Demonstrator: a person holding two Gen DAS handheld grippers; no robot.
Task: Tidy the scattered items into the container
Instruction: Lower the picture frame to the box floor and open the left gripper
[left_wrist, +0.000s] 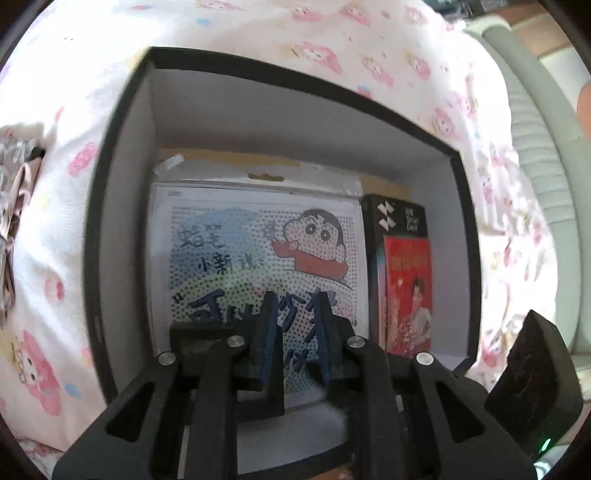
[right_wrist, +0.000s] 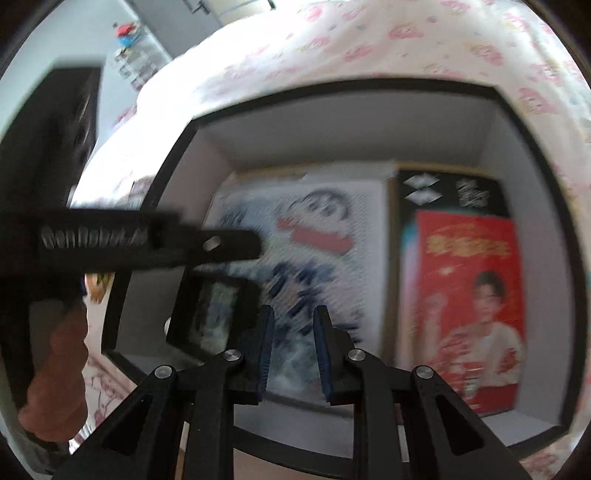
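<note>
Black box (left_wrist: 110, 206) with white interior sits open on pink cartoon-print bedsheet (left_wrist: 59, 110). Inside, flat on floor: cartoon-print card pack (left_wrist: 258, 251), long axis running away from camera, and red-and-black packet (left_wrist: 404, 280) just beside it on right, same orientation. Left hand-held gripper (left_wrist: 295, 336) directly above card pack, pointing down into box, jaws apart, nothing between them. Right hand-held gripper (right_wrist: 293, 350) also over box, jaws apart, empty; view blurred. Left one sits nearer card pack. Remaining loose item: crumpled clutter (left_wrist: 14, 206) at sheet's left edge, well apart from box, identity unclear.
</note>
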